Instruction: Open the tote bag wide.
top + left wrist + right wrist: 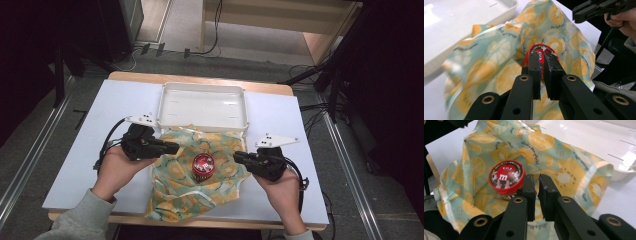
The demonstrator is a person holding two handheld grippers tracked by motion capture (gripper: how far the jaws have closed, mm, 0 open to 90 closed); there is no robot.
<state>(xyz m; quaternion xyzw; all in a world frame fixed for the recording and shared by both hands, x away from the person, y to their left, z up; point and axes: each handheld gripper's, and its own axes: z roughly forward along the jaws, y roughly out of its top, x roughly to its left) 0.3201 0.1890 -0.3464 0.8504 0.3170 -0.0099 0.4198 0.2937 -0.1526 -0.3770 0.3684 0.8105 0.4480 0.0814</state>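
- Near edge of the table [75, 170]: two hands reach in from the person's side, each holding a gripper; grey sleeves show at the wrists.
- Left gripper [175, 148]: jaws pressed together with nothing between them, tips over the left edge of the cloth [180, 190], pointing toward the tin.
- Right gripper [237, 156]: jaws likewise drawn together on nothing, tips just right of the tin, above the cloth's right side.
- Round red-lidded candy tin [203, 166]: upright in the middle of the cloth, between the two grippers; in the right gripper view [507, 178] the lid's cartoon print is legible.
- Cloth: pale green with an orange-slice pattern, rumpled, its far edge lapping the tray's near rim.
- White tray [202, 90]: shallow, at the far side of the table behind the cloth.
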